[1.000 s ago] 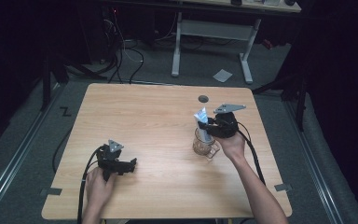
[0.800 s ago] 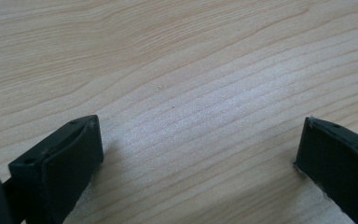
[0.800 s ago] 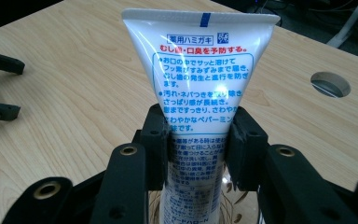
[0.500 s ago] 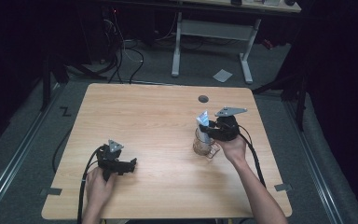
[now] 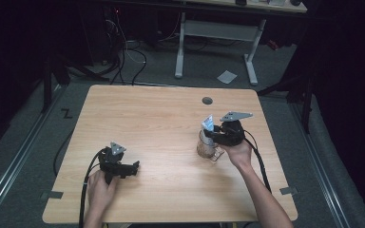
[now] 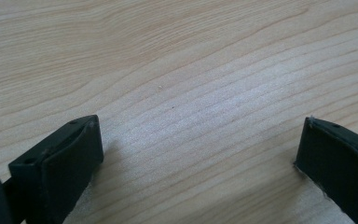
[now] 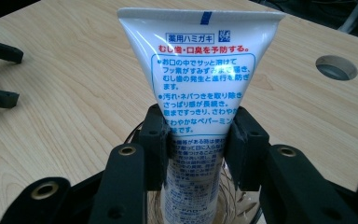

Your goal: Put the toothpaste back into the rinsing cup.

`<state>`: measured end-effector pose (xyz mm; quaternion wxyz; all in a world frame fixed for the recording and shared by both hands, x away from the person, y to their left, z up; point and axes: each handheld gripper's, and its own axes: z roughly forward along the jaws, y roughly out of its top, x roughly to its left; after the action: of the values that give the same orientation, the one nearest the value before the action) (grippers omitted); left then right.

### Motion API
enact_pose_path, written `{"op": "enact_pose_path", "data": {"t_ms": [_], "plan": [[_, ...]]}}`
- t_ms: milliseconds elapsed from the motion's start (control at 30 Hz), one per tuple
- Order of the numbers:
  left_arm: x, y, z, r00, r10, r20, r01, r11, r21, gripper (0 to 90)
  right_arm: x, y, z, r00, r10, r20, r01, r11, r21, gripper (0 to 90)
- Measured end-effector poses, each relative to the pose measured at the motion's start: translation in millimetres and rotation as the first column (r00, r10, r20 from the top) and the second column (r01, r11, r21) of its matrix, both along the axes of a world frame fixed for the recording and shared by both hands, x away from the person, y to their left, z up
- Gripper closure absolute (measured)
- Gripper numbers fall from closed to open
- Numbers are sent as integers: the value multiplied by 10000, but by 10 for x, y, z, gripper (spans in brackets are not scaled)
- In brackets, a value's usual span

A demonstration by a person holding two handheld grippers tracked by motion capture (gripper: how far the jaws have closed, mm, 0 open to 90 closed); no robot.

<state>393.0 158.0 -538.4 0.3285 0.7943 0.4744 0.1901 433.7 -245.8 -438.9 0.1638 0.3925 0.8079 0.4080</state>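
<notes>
Little has shifted since the earlier frames: the right gripper (image 5: 208, 134) and its tube sit a touch lower in the high view, closer over the glass, while the left gripper (image 5: 134, 167) lies at the same spot on the table.

Right of centre in the high view, the right gripper, topped by its grey three-cornered plate, is held by a hand (image 5: 237, 153) whose forearm runs off to the lower right. Its black jaws pinch a white plastic toothpaste tube printed with blue and red Japanese lettering (image 7: 199, 79). In the right gripper view the two pads (image 7: 154, 140) press on the tube's narrower lower body from both sides, while the flat crimped end with a blue mark fans out wide at the top of the frame. The tube stands nearly upright, its lower end down inside a clear glass mug with a handle (image 5: 205, 147), whose rim and bottom show at the lower middle of the right gripper view. That mug stands on the light wooden table (image 5: 161, 114), below a round grey cable hole (image 5: 207, 100) near the far edge.

At the lower left of the high view, the left gripper rests low on the tabletop, held by a hand (image 5: 100, 187) that comes in from the bottom edge. In the left gripper view its black jaws stand spread wide, one at the lower left and one at the lower right, with bare wood grain between them.
</notes>
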Motion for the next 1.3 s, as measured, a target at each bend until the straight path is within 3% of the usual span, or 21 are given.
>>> {"op": "enact_pose_path", "data": {"t_ms": [467, 667, 1300], "plan": [[0, 0, 0, 10000, -3, -1, 3, 10000, 2, 8, -25, -17, -51, 10000, 19, -30, -19, 10000, -80, 625], [-2, -1, 0, 10000, -21, 1, 21, 10000, 6, 8, -62, 36, -60, 9999, 93, 136, -84, 9981, -603, 622], [-2, -1, 0, 10000, -22, -2, 22, 10000, 8, 8, -167, -64, -78, 9998, 72, 182, -64, 9991, -428, 611]]}}
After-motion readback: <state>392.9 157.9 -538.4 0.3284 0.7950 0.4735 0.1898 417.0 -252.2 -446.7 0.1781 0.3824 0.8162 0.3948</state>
